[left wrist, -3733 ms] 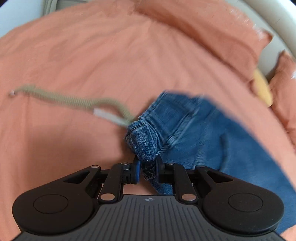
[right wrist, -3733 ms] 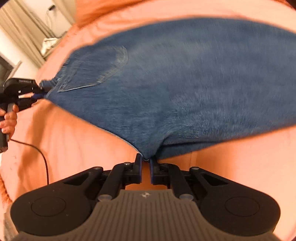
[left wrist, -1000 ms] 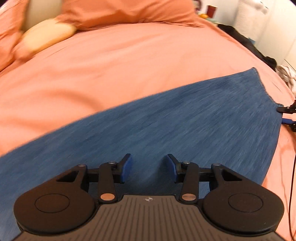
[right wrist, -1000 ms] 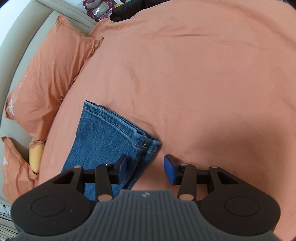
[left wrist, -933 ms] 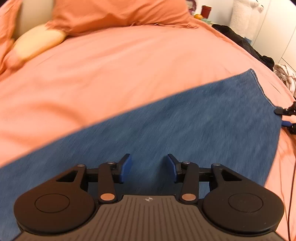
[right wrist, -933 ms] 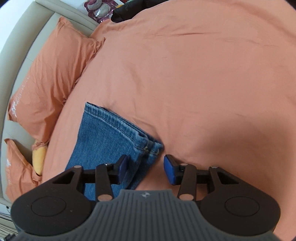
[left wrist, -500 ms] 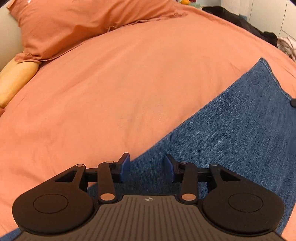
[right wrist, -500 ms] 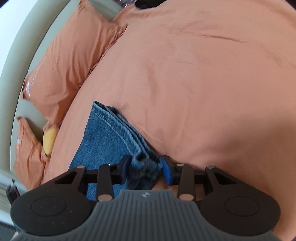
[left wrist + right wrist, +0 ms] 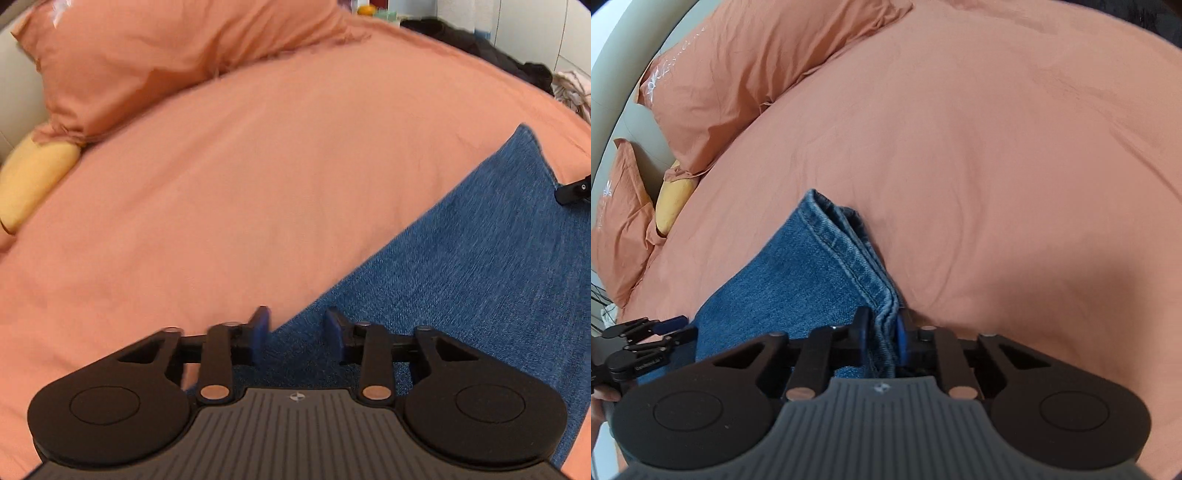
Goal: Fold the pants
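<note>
Blue denim pants [image 9: 798, 280], coarse-woven with a thick double-stitched hem, lying flat on the bed [image 9: 997, 147], a long leg panel [image 9: 480, 277] running diagonally across the smooth salmon-orange cover. Pinched at the bunched hem corner by the right gripper [image 9: 881, 334], jaws just closed onto the folded denim layers; straddled along one straight edge by the left gripper [image 9: 297, 330], jaws just narrowing yet spread, blue pads clear of the cloth between them. Beyond: 2 wrinkled orange pillows [image 9: 746, 70], a rounded yellow cushion [image 9: 33, 177], a pale curved headboard [image 9: 613, 85], dark clothes [image 9: 480, 48] heaped past the far edge.
</note>
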A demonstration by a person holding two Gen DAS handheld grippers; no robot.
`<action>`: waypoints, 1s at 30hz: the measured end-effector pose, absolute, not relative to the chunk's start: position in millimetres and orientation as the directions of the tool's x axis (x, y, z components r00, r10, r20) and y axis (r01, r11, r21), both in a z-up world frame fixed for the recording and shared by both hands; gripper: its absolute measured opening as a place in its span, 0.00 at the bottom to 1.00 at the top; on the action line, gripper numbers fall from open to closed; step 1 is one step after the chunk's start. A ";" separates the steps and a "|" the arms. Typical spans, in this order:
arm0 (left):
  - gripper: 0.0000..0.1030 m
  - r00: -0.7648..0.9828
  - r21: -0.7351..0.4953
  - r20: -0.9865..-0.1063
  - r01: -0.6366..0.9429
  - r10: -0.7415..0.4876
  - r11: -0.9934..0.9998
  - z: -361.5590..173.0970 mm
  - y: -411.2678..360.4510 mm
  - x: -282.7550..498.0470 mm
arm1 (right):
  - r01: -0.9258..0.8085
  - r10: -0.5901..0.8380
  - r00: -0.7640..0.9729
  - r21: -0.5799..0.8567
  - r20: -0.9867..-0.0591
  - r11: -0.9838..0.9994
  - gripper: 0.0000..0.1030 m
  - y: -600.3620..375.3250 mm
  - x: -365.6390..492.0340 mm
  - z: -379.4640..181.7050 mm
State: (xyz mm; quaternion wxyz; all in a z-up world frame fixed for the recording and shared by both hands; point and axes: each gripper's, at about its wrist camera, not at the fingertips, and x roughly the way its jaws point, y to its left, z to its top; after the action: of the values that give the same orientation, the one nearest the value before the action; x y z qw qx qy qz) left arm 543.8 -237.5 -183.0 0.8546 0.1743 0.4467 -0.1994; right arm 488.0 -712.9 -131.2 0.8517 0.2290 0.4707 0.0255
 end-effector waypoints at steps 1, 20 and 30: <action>0.37 0.530 0.120 -0.826 0.495 -0.190 0.860 -178.3 -234.8 537.8 | 0.155 0.248 0.562 0.395 -0.789 0.906 0.08 -709.2 485.2 -124.6; 0.06 0.323 -0.083 -0.837 0.723 -0.442 0.685 -188.3 -236.9 385.1 | 0.017 0.107 0.621 0.151 -0.777 0.988 0.05 -588.8 463.3 46.4; 0.16 0.392 -0.101 -0.788 0.678 -0.474 0.728 -130.9 -138.4 353.1 | -0.094 0.114 0.611 0.072 -0.783 0.993 0.05 -447.4 453.3 135.9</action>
State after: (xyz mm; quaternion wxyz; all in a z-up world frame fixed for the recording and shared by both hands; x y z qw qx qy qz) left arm 353.1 -138.4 -130.9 0.8256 0.1194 0.4271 -0.3489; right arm 453.3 -447.4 135.9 0.8975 0.0117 0.4370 0.0580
